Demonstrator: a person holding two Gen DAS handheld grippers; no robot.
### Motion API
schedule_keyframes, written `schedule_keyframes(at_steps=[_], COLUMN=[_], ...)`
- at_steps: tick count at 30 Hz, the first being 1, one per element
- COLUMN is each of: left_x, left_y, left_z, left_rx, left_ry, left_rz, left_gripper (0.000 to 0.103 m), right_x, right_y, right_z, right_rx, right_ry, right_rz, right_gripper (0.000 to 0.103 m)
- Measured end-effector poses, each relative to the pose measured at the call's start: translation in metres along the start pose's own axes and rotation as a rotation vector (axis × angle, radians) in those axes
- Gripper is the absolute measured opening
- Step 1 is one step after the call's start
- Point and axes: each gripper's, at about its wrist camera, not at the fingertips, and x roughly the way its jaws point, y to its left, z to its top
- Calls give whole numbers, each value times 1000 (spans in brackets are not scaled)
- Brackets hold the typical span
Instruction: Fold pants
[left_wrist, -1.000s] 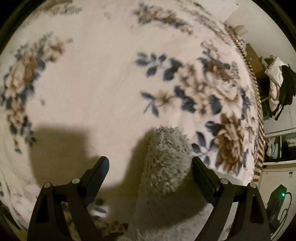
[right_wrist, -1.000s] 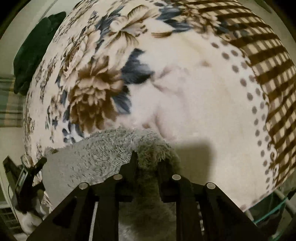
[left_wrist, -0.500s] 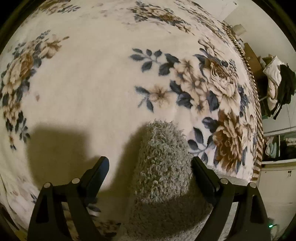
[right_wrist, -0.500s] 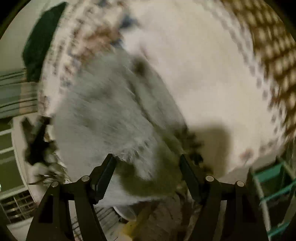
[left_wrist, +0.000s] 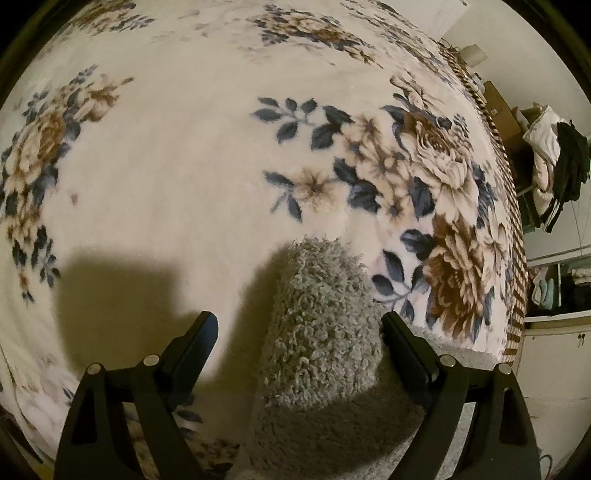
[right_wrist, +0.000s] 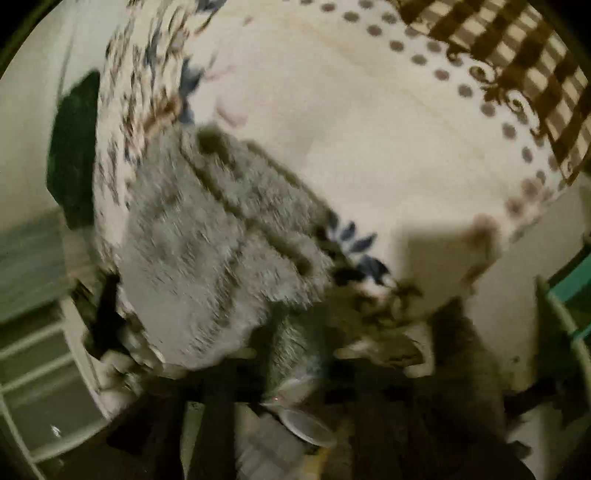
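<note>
The grey fleece pants (left_wrist: 321, 325) lie on a cream floral blanket (left_wrist: 166, 166). In the left wrist view a rounded fold of the pants sits between my left gripper's fingers. My left gripper (left_wrist: 299, 332) is open; its jaws stand wide apart and hold nothing. In the right wrist view the pants (right_wrist: 207, 251) lie folded in layers near the blanket's (right_wrist: 369, 147) edge. That view is badly blurred. My right gripper's fingers are only dark smears at the bottom, and I cannot tell how they stand.
The blanket's brown checked border (right_wrist: 517, 55) marks the bed edge. Clothes (left_wrist: 554, 166) hang at the right beyond the bed. A dark green cloth (right_wrist: 74, 147) lies at the far left. A round lid-like object (right_wrist: 306, 424) and clutter sit below the bed edge.
My right gripper let go of the pants, opened, and swung back and down off the bed edge. My left gripper stayed open and drew back slightly from the fold.
</note>
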Motion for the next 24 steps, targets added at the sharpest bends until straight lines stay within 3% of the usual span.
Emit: schedule_keyframes(at_steps=[3, 5, 6, 12, 14, 17, 18, 20, 22, 24], left_x=[0, 0, 0, -1, 1, 2, 2, -2, -15, -31], left_y=[-2, -2, -2, 0, 0, -7, -9, -12, -13, -13], left_z=[-1, 0, 0, -1, -2, -5, -5, -5, -4, -5], left_rx=[9, 11, 13, 19, 4, 30, 38, 50, 54, 55], left_ry=[-7, -10, -9, -10, -4, -5, -6, -8, -21, -37], left_rz=[6, 9, 9, 8, -8, 0, 5, 12, -16, -55], left_gripper=[90, 90, 90, 90, 90, 90, 90, 89, 89, 91], right_x=[14, 33, 39, 1, 1, 25, 37, 47, 42, 26], right_y=[-5, -9, -6, 27, 20, 1, 0, 3, 13, 29], right_z=[5, 7, 7, -21, -20, -9, -5, 1, 4, 3], right_rx=[58, 88, 82, -59, -70, -7, 0, 5, -19, -95], right_ry=[-2, 27, 27, -96, -98, -41, -15, 18, 11, -43], right_rz=[54, 68, 64, -75, -148, -172, -156, -129, -131, -120], right_gripper=[65, 39, 17, 14, 13, 14, 16, 30, 73, 96])
